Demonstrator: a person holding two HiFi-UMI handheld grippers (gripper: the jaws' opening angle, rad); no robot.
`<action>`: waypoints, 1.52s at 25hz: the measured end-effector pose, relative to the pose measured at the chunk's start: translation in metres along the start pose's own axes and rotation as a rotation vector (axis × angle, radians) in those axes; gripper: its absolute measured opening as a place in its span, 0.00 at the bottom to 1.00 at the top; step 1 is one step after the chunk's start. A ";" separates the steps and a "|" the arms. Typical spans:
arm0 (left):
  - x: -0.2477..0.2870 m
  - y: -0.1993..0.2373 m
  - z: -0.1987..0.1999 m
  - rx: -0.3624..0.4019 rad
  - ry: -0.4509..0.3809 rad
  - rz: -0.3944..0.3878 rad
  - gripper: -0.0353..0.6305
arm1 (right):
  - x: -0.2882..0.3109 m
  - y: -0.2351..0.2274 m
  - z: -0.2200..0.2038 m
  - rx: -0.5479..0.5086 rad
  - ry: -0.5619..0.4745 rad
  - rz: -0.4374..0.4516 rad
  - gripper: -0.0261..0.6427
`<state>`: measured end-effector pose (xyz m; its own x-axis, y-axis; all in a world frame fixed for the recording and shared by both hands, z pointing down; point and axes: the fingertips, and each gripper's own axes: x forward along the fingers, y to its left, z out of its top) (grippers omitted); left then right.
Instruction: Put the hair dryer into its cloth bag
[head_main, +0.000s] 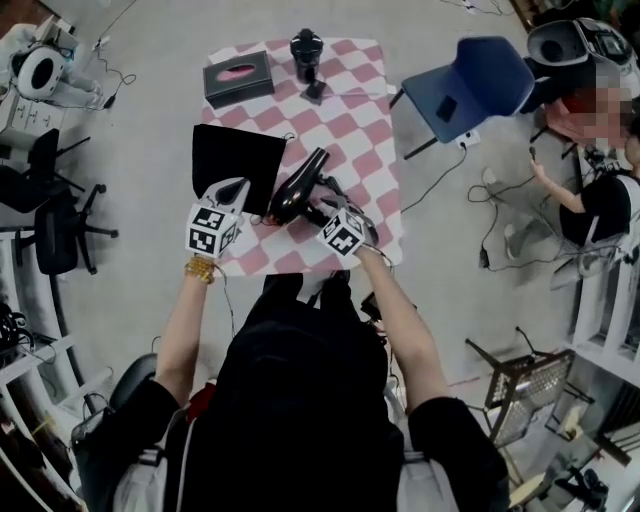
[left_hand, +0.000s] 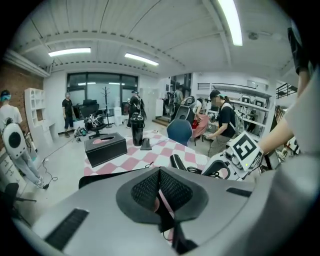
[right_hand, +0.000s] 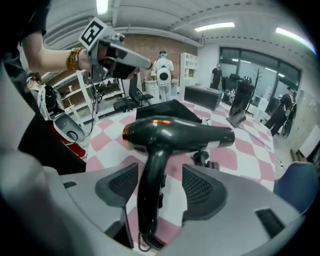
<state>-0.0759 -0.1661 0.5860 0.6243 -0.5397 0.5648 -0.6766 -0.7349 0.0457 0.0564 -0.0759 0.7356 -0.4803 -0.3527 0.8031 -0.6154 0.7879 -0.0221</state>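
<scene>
Hair dryer (head_main: 297, 188) (right_hand: 170, 135): lay on the pink-checked table (head_main: 352, 150), beside the black cloth bag (head_main: 233, 158).
Right tongs (head_main: 318, 207) (right_hand: 160, 187): spread wide, dryer handle between the pads, ungripped.
Left tongs (head_main: 238, 188) (left_hand: 160, 192): clenched on the bag's near corner.
Tissue box (head_main: 238, 78): stood at the table's far end.

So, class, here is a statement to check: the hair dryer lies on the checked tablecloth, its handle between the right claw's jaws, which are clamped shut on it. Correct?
Not quite. The right claw is open: the right gripper view shows its pads standing clear of the handle on both sides. The hair dryer does lie on the checked tablecloth, handle between the jaws.
</scene>
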 end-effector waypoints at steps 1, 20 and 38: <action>0.003 0.001 -0.002 0.000 0.012 0.005 0.07 | 0.004 0.001 -0.009 -0.001 0.026 0.010 0.43; 0.107 -0.010 -0.162 -0.046 0.422 -0.050 0.28 | 0.031 0.008 -0.014 0.066 0.055 0.017 0.44; 0.076 0.005 -0.116 -0.130 0.277 -0.053 0.10 | 0.061 0.007 -0.007 0.028 0.085 0.018 0.44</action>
<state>-0.0772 -0.1635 0.7247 0.5421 -0.3562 0.7611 -0.7011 -0.6910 0.1759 0.0267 -0.0886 0.7885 -0.4368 -0.2936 0.8503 -0.6254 0.7785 -0.0525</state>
